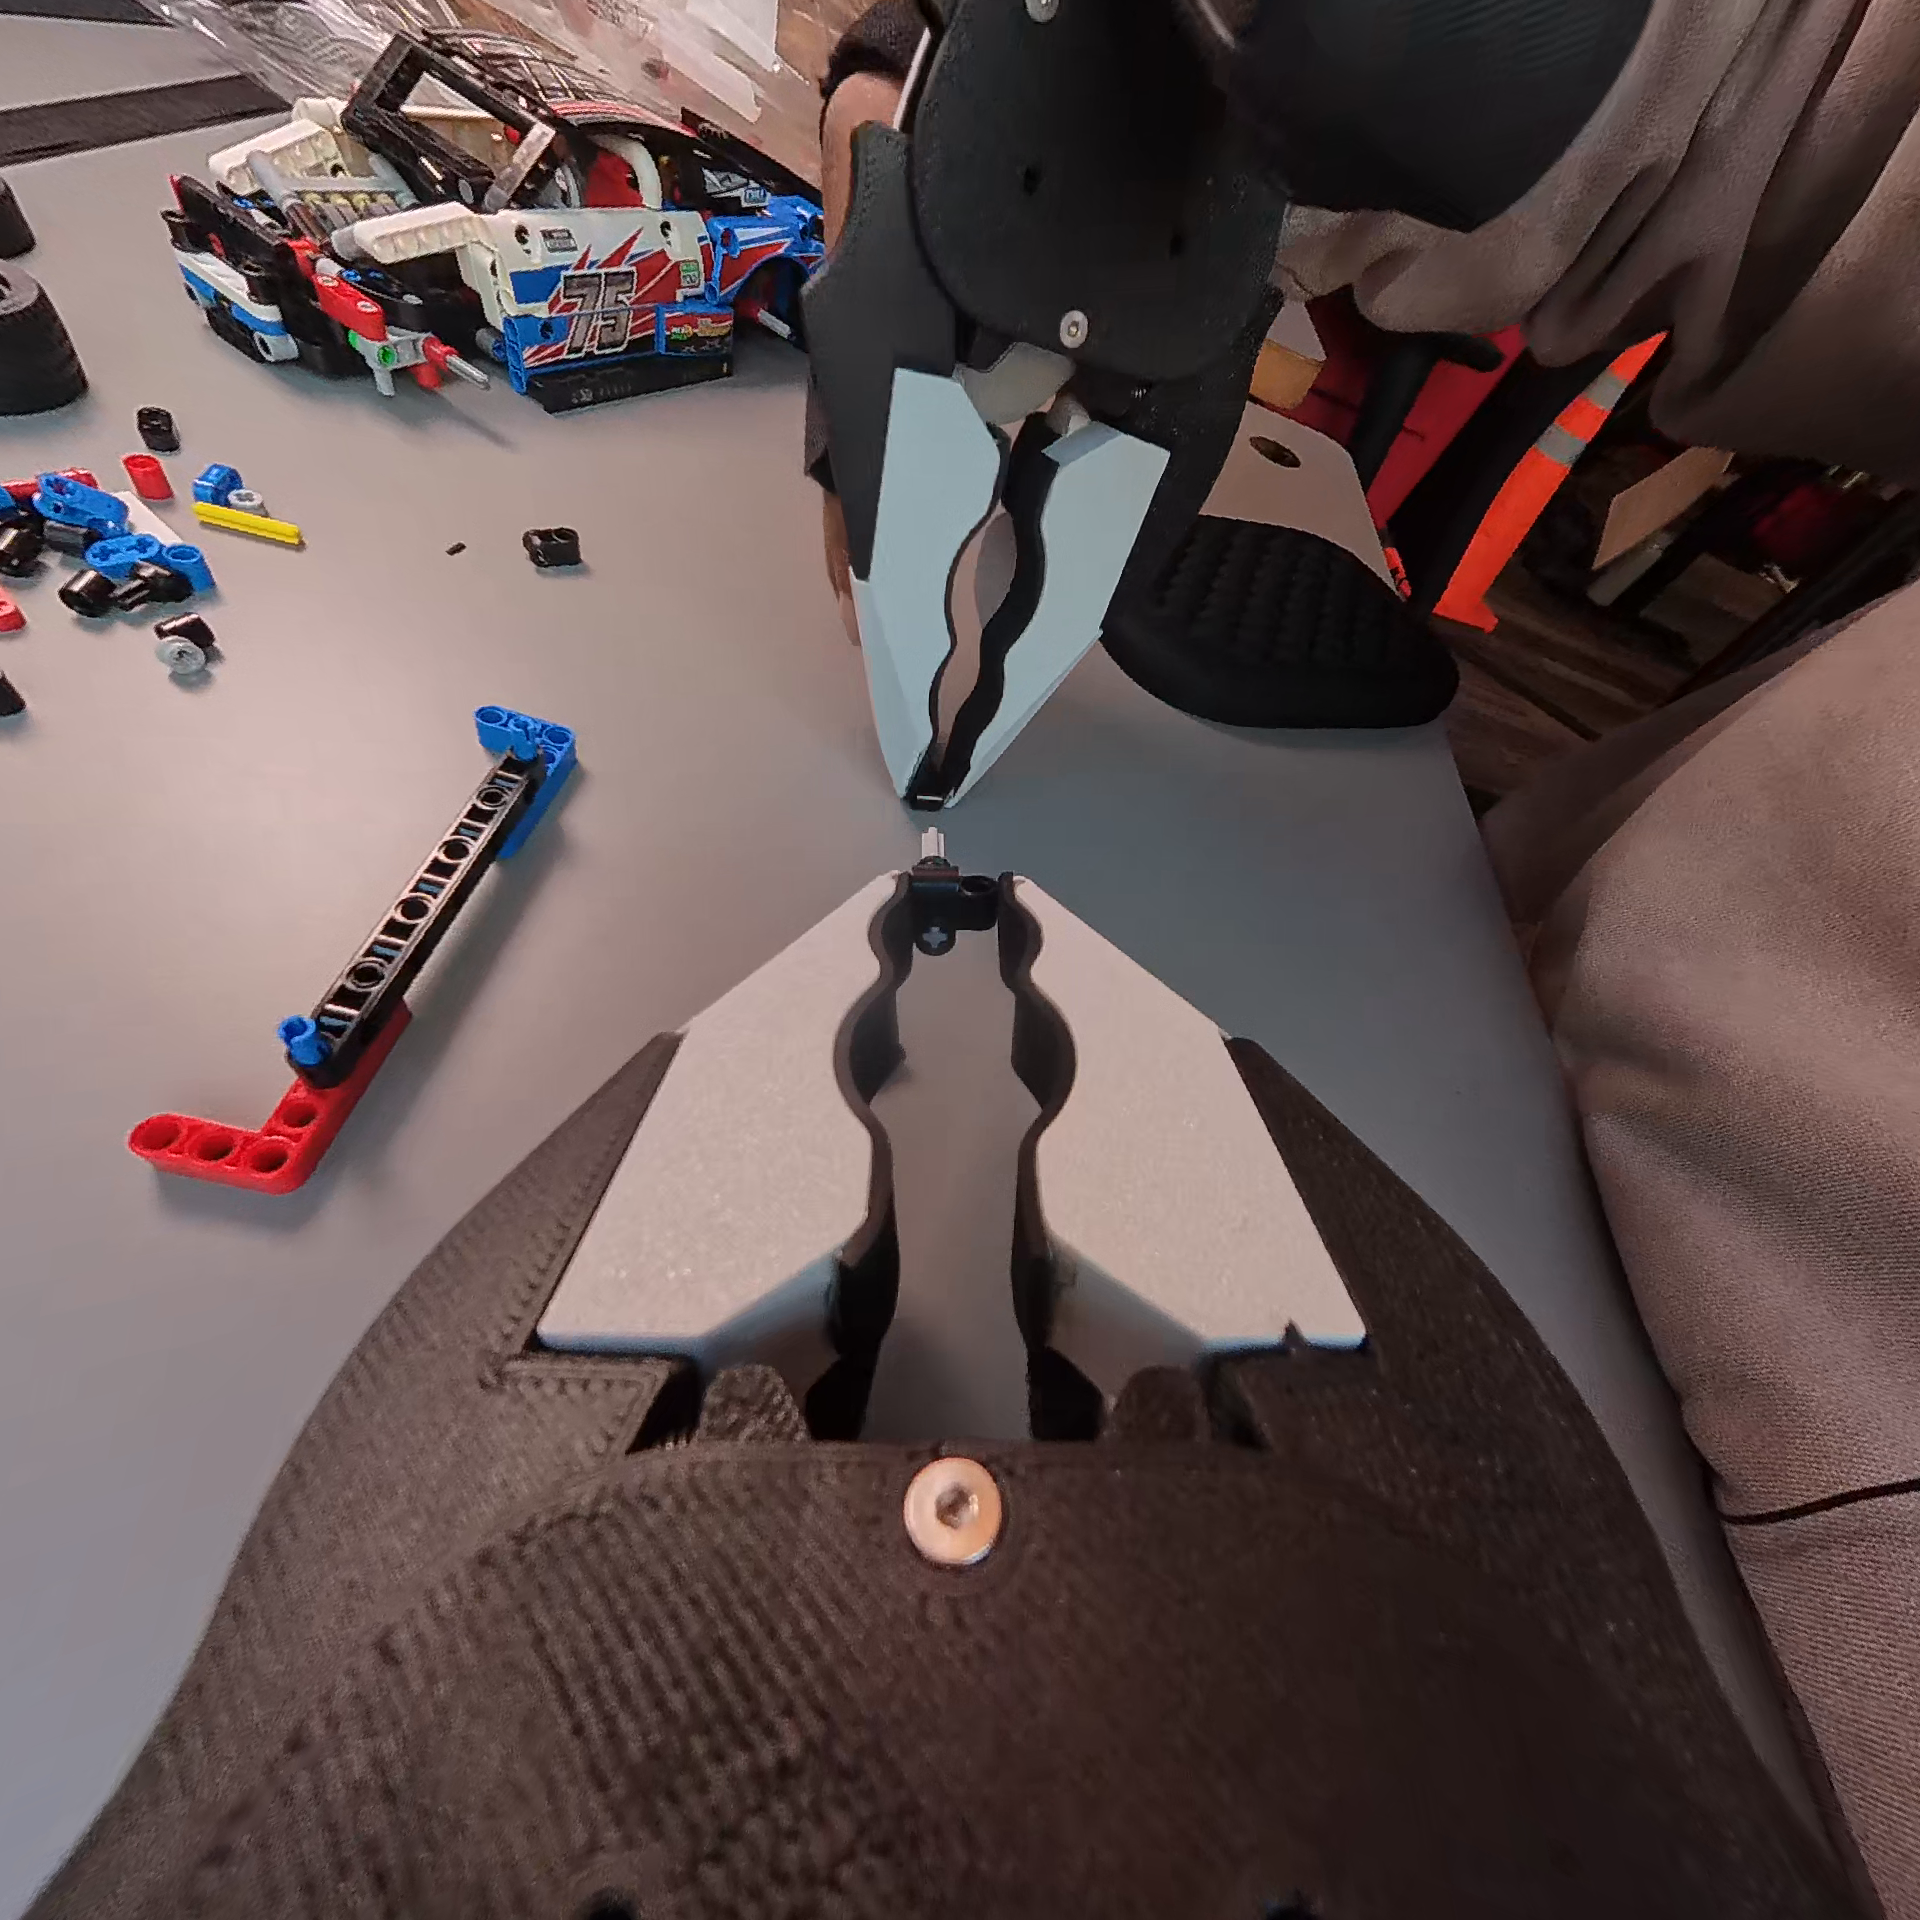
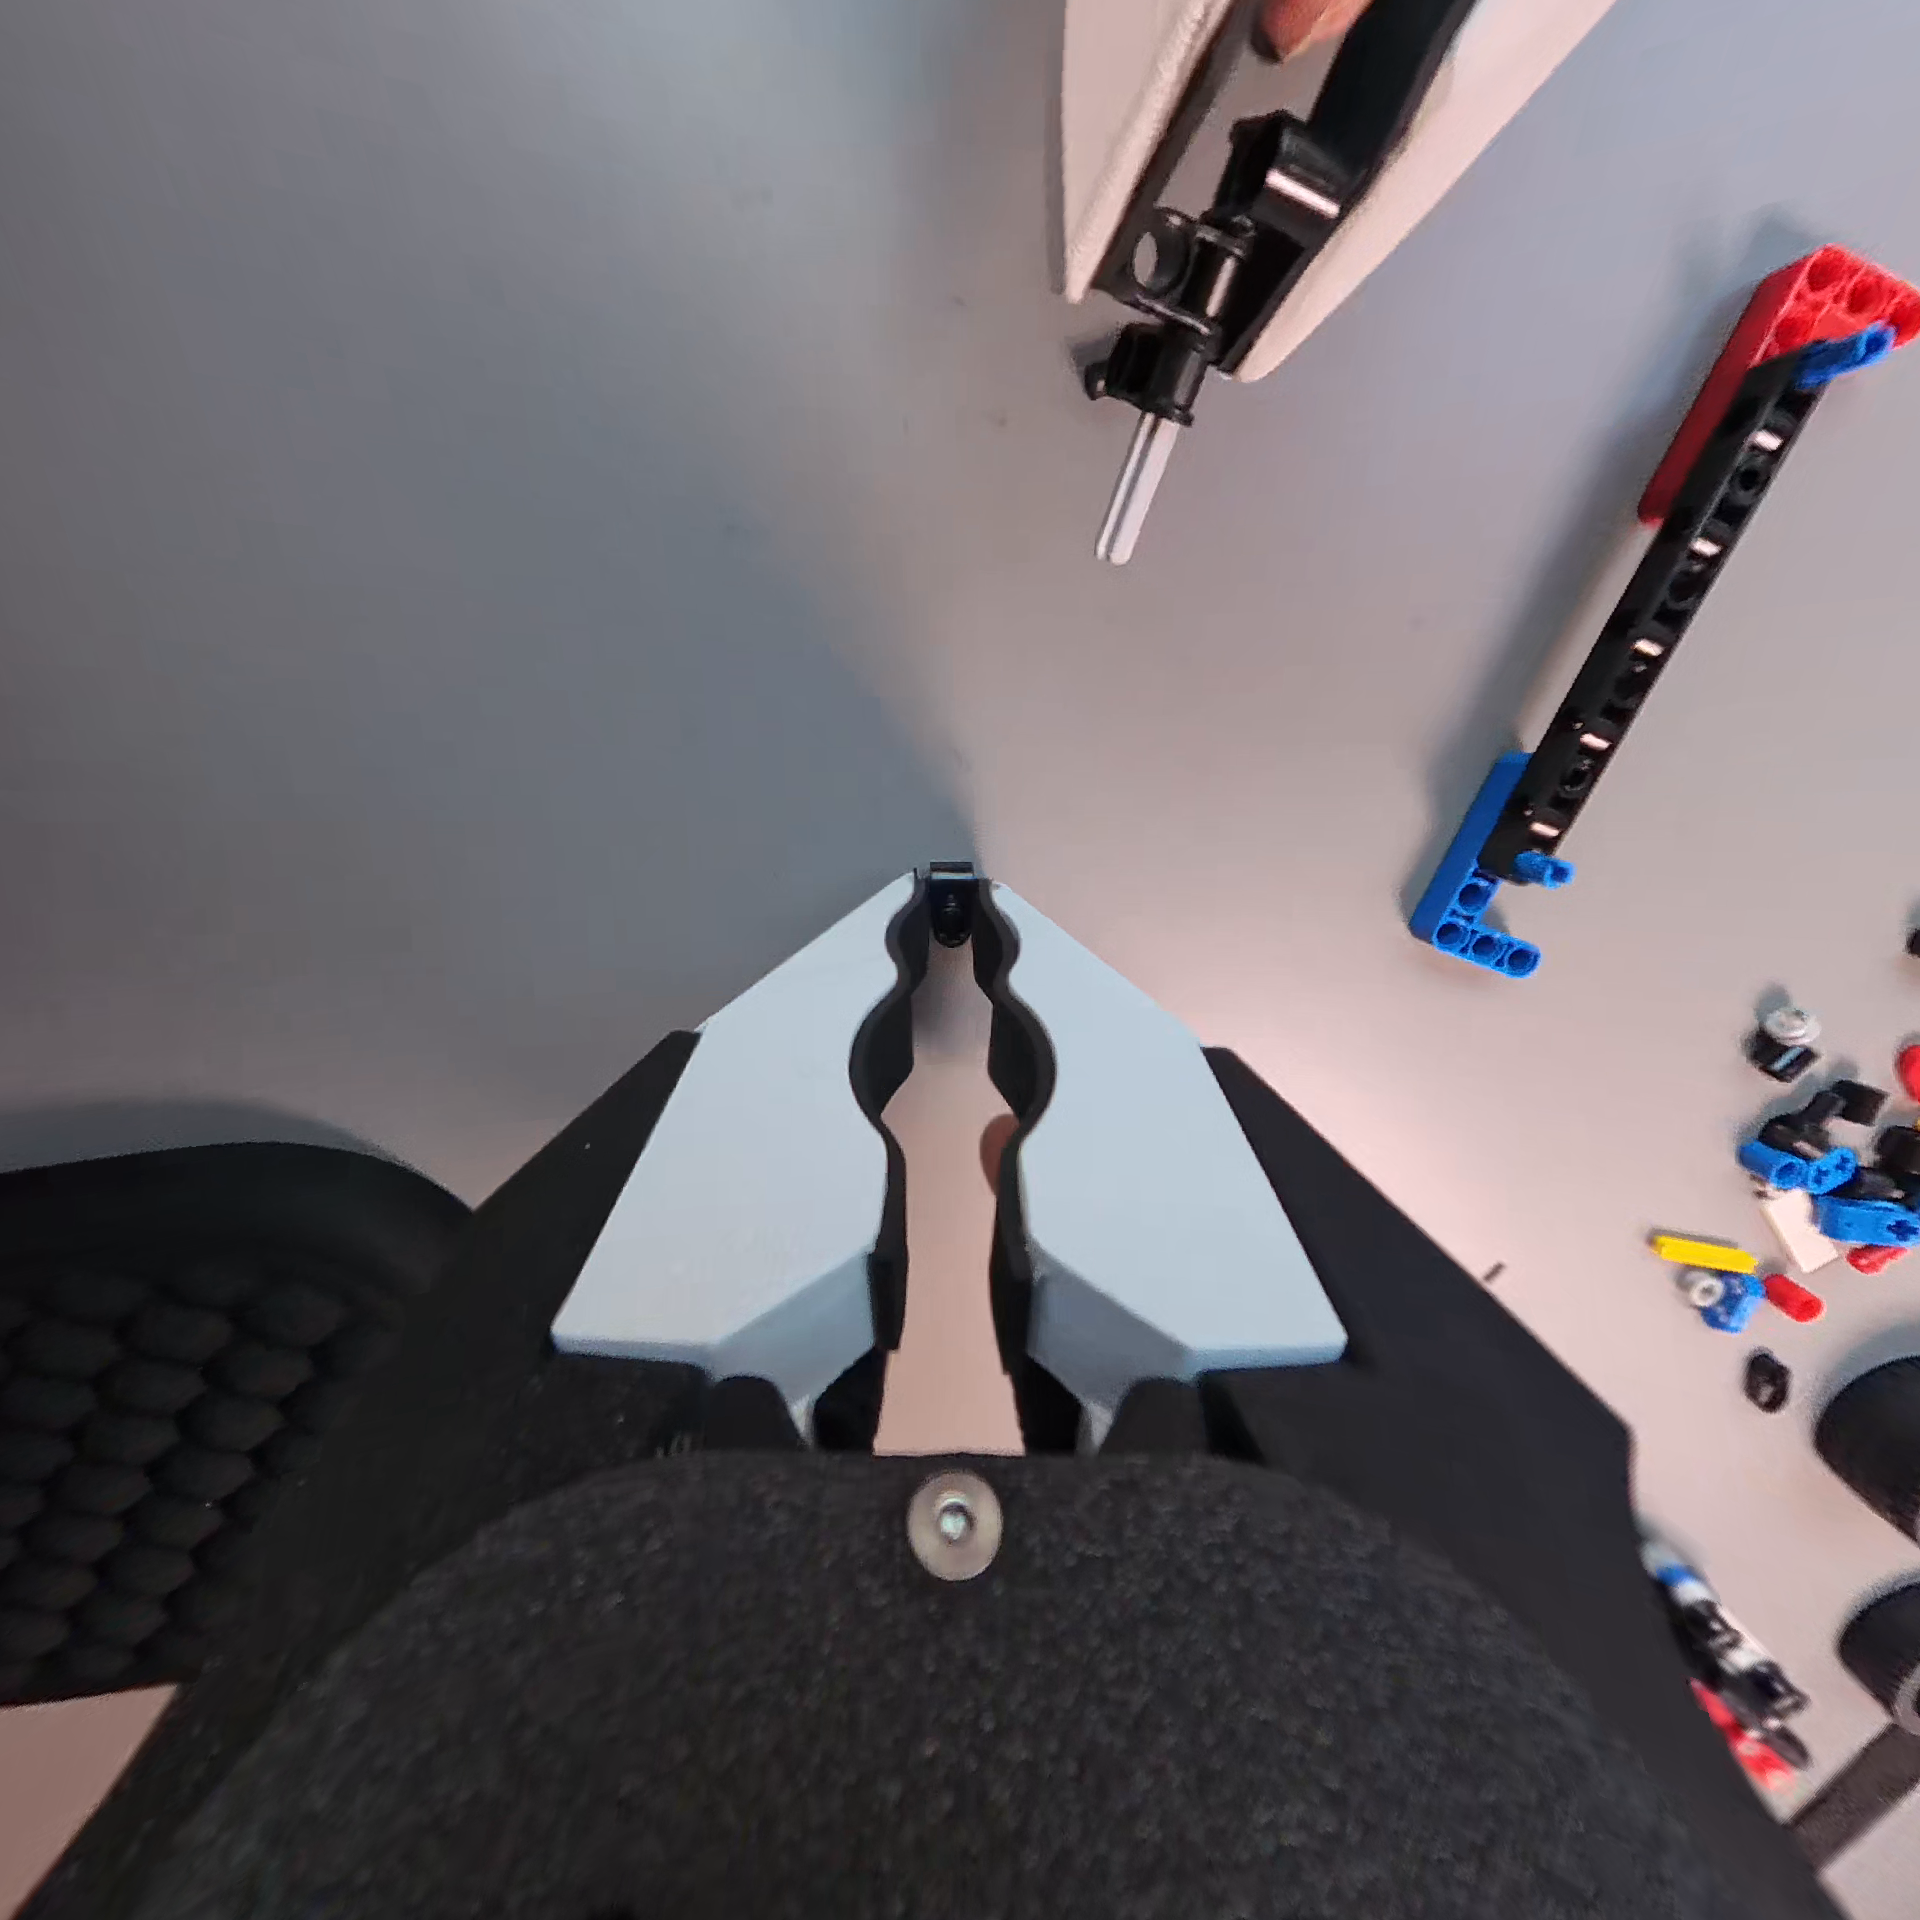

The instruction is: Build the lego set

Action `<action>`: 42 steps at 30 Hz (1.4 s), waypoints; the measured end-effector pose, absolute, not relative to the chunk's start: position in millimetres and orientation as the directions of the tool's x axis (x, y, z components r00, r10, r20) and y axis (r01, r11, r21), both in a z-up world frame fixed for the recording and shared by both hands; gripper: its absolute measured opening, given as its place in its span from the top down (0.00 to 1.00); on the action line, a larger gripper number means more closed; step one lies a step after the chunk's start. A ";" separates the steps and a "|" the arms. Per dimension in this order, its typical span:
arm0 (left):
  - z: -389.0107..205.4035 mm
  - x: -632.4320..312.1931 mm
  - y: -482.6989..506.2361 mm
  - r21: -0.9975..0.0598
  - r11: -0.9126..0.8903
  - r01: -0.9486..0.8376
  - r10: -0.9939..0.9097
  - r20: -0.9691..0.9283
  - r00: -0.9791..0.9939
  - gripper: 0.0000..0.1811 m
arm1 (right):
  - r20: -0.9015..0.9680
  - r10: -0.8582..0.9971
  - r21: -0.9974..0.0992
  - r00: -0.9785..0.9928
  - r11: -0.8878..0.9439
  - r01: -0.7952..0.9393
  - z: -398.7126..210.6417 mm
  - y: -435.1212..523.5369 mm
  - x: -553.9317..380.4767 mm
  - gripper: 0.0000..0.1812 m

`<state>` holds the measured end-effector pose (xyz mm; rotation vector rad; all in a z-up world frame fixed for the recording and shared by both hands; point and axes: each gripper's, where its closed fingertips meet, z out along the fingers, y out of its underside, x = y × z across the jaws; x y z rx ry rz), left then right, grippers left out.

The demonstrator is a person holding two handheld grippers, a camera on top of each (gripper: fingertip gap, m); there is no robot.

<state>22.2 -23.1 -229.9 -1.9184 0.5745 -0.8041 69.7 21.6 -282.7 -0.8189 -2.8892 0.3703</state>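
Note:
My left gripper [image 1: 951, 894] is shut on a small black connector assembly [image 1: 948, 906] with a light grey axle [image 1: 933, 840] sticking out of its front. It also shows in the right wrist view [image 2: 1174, 301], where the grey axle [image 2: 1135, 497] points toward my right gripper. My right gripper [image 2: 951, 883] is shut on a small black piece [image 2: 950, 902]. In the left wrist view the right gripper [image 1: 928, 795] points down at the axle tip, a short gap apart. Both hover over the grey table [image 1: 675, 644].
A black beam with red and blue angle pieces [image 1: 405, 935] lies to the left, also in the right wrist view [image 2: 1662, 623]. A partly built race car [image 1: 499, 270] stands at the back. Several loose parts [image 1: 114, 540] and black tyres [image 1: 31, 343] lie far left. A black chair [image 1: 1278, 623] stands beyond the table edge. Left tips to right tips: about 9 centimeters.

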 end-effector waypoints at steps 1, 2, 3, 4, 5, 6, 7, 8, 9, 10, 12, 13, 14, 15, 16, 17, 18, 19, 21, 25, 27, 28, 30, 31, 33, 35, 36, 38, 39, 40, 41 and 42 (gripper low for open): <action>-228.9 21.4 -22.8 -0.896 -0.442 -0.053 -0.676 0.294 0.676 0.92 | 0.015 0.565 -0.252 -0.825 0.801 0.544 -282.8 22.8 71.2 0.97; -227.5 20.4 -22.4 -0.898 -0.438 -0.044 -0.674 0.296 0.677 0.92 | 0.013 0.593 -0.274 -0.805 0.777 0.567 -282.1 22.8 70.3 0.97; -224.5 19.4 -22.1 -0.901 -0.432 -0.029 -0.672 0.300 0.677 0.92 | 0.006 0.628 -0.374 -0.778 0.723 0.581 -277.1 16.4 65.5 0.97; -220.0 18.4 -21.9 -0.906 -0.423 -0.007 -0.672 0.308 0.674 0.92 | -0.030 0.689 -0.514 -0.724 0.611 0.602 -265.8 7.9 56.8 0.97; -214.2 17.4 -21.6 -0.911 -0.411 0.021 -0.673 0.319 0.668 0.92 | -0.076 0.748 -0.657 -0.659 0.459 0.598 -248.9 3.0 45.9 0.97; -207.6 16.4 -21.3 -0.916 -0.397 0.054 -0.675 0.331 0.660 0.92 | -0.158 0.774 -0.770 -0.613 0.292 0.568 -229.2 -1.9 40.3 0.97; -200.7 15.7 -21.4 -0.920 -0.381 0.088 -0.679 0.343 0.649 0.92 | -0.234 0.782 -0.852 -0.578 0.122 0.510 -208.4 -4.3 35.9 0.97; -193.8 15.2 -21.5 -0.923 -0.364 0.124 -0.684 0.355 0.637 0.92 | -0.287 0.779 -0.905 -0.557 -0.031 0.424 -188.3 -3.7 32.9 0.97; -187.0 14.7 -21.6 -0.924 -0.347 0.161 -0.688 0.367 0.626 0.92 | -0.329 0.770 -0.928 -0.547 -0.154 0.341 -172.4 -1.8 32.6 0.97; -180.5 14.3 -21.9 -0.922 -0.332 0.197 -0.691 0.380 0.615 0.92 | -0.363 0.764 -0.929 -0.533 -0.254 0.269 -160.9 1.7 32.5 0.97; -170.1 13.8 -22.1 -0.916 -0.306 0.259 -0.694 0.400 0.599 0.92 | -0.415 0.736 -0.906 -0.535 -0.388 0.169 -147.4 5.1 34.0 0.97; -166.4 13.5 -22.1 -0.914 -0.293 0.279 -0.694 0.404 0.596 0.92 | -0.432 0.716 -0.892 -0.548 -0.430 0.141 -143.1 4.4 34.7 0.97; -163.7 13.3 -21.9 -0.913 -0.283 0.294 -0.693 0.406 0.595 0.92 | -0.444 0.702 -0.879 -0.557 -0.462 0.118 -139.8 4.1 34.3 0.97; -161.2 13.4 -22.0 -0.912 -0.274 0.306 -0.693 0.408 0.594 0.92 | -0.453 0.690 -0.869 -0.564 -0.482 0.107 -137.6 3.5 33.2 0.97; -158.6 13.6 -22.3 -0.910 -0.266 0.319 -0.694 0.411 0.591 0.92 | -0.460 0.679 -0.862 -0.572 -0.496 0.105 -136.3 2.1 31.6 0.97; -155.6 13.7 -22.6 -0.906 -0.258 0.334 -0.696 0.414 0.586 0.92 | -0.465 0.674 -0.857 -0.573 -0.505 0.102 -135.3 1.3 29.3 0.97; -152.2 13.9 -23.1 -0.902 -0.251 0.350 -0.700 0.419 0.578 0.92 | -0.468 0.673 -0.855 -0.573 -0.509 0.102 -135.1 0.2 26.7 0.97; -149.2 14.0 -23.6 -0.898 -0.246 0.366 -0.704 0.425 0.569 0.92 | -0.472 0.669 -0.852 -0.574 -0.514 0.101 -135.1 -1.0 24.4 0.97; -145.5 14.1 -23.8 -0.888 -0.245 0.388 -0.707 0.438 0.556 0.93 | -0.484 0.659 -0.841 -0.576 -0.532 0.097 -135.2 -2.1 20.4 0.97; -146.9 15.0 -22.7 -0.886 -0.252 0.388 -0.700 0.444 0.560 0.92 | -0.490 0.651 -0.839 -0.580 -0.532 0.113 -139.5 -3.8 18.1 0.97; -148.7 15.2 -21.9 -0.886 -0.260 0.385 -0.696 0.448 0.561 0.92 | -0.492 0.654 -0.840 -0.575 -0.531 0.115 -141.2 -2.6 17.9 0.97; -149.1 15.7 -21.9 -0.884 -0.264 0.385 -0.697 0.451 0.557 0.92 | -0.491 0.650 -0.841 -0.580 -0.527 0.122 -142.2 -3.9 18.4 0.97; -150.1 15.9 -21.8 -0.883 -0.271 0.384 -0.696 0.455 0.555 0.92 | -0.496 0.644 -0.838 -0.582 -0.531 0.127 -143.2 -4.2 18.1 0.97; -150.2 15.9 -21.8 -0.882 -0.273 0.385 -0.696 0.457 0.553 0.92 | -0.499 0.639 -0.836 -0.586 -0.533 0.130 -143.5 -4.3 18.3 0.97; -150.7 16.3 -21.8 -0.880 -0.279 0.384 -0.694 0.461 0.553 0.92 | -0.509 0.627 -0.827 -0.590 -0.546 0.134 -143.5 -4.3 18.5 0.97; -151.7 16.2 -21.0 -0.881 -0.284 0.378 -0.686 0.462 0.562 0.92 | -0.517 0.626 -0.823 -0.584 -0.551 0.137 -145.2 -4.3 17.4 0.97; -151.7 16.7 -20.9 -0.883 -0.281 0.375 -0.683 0.459 0.568 0.92 | -0.517 0.627 -0.822 -0.582 -0.553 0.135 -145.5 -5.1 16.9 0.97; -151.6 16.3 -20.3 -0.888 -0.277 0.367 -0.672 0.452 0.587 0.92 | -0.527 0.628 -0.813 -0.573 -0.568 0.126 -145.2 -4.3 16.0 0.97; -151.4 16.3 -20.2 -0.890 -0.275 0.365 -0.669 0.449 0.592 0.92 | -0.528 0.629 -0.812 -0.570 -0.571 0.121 -145.3 -4.0 15.8 0.97; -150.7 16.5 -20.7 -0.888 -0.275 0.368 -0.671 0.451 0.588 0.92 | -0.527 0.628 -0.811 -0.573 -0.574 0.116 -144.5 -4.6 16.3 0.97; -149.8 15.9 -20.7 -0.884 -0.276 0.378 -0.671 0.459 0.583 0.92 | -0.522 0.638 -0.813 -0.566 -0.572 0.105 -143.9 -4.7 15.7 0.97; -149.1 14.9 -20.6 -0.879 -0.275 0.389 -0.668 0.465 0.581 0.92 | -0.515 0.654 -0.817 -0.555 -0.570 0.086 -143.1 -4.5 14.6 0.97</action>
